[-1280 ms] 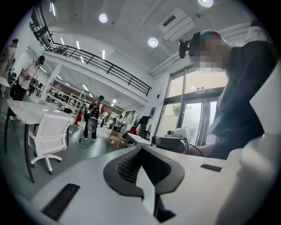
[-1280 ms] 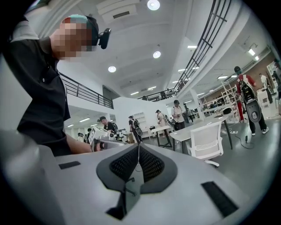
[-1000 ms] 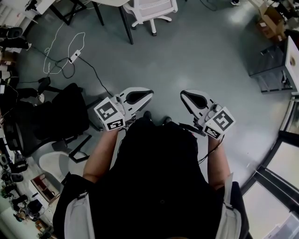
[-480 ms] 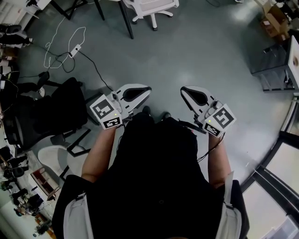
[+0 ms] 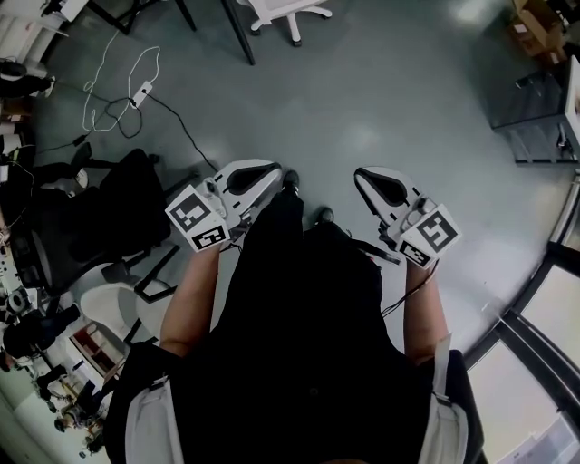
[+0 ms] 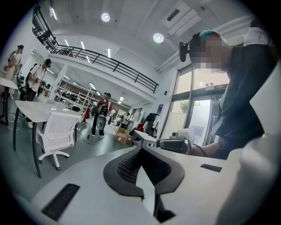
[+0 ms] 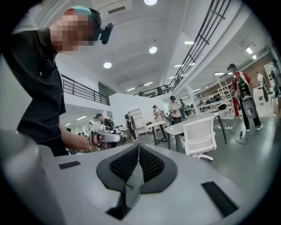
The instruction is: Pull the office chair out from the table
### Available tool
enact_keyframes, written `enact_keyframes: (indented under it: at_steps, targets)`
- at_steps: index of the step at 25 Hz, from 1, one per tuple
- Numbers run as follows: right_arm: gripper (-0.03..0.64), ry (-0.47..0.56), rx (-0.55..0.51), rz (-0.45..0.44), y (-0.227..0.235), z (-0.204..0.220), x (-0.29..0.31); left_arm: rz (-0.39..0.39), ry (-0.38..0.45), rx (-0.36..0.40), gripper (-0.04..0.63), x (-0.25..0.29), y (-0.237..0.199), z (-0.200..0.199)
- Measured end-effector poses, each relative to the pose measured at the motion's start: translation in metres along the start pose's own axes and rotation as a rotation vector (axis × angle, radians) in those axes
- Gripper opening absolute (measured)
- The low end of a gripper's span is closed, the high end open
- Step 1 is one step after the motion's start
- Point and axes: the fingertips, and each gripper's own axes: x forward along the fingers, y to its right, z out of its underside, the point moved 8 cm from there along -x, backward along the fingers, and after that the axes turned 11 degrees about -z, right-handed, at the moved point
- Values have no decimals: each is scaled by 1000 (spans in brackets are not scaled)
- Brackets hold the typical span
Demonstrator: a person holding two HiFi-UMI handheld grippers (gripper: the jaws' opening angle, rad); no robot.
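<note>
The white office chair [image 5: 288, 11] stands at the top edge of the head view, beside a dark table leg [image 5: 238, 34]. In the left gripper view the chair [image 6: 57, 132] sits tucked at a white table [image 6: 35, 109]. The right gripper view shows the chair [image 7: 199, 135] and the table [image 7: 193, 124] too. My left gripper [image 5: 274, 169] and right gripper [image 5: 359, 175] are held in front of the person's body, far from the chair. Both are shut with nothing between the jaws. The closed pads [image 6: 131, 165] meet in a line.
A black chair [image 5: 100, 227] stands at the left. A white cable and power strip [image 5: 140, 91] lie on the grey floor. Cardboard boxes [image 5: 535, 23] and a dark cabinet [image 5: 535, 118] are at the right. Several people [image 6: 102, 116] stand in the background.
The white chair and table leg have slid toward the top edge of the head view. Both grippers stay shut and empty in front of the body; the person's shoes now show.
</note>
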Motion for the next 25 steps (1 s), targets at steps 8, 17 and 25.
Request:
enact_keyframes:
  at_steps: [8,17,25]
  targets:
    - [20,-31,6,21,45,-17,42,49,-6,-37,11,29,-54,-10]
    - [20,-119,26,31,121,-53,135,71,15,-111,11,48,-172,-39]
    - [20,-164,25,34,160,-73,192,51,29,-179,11,54,-254,-46]
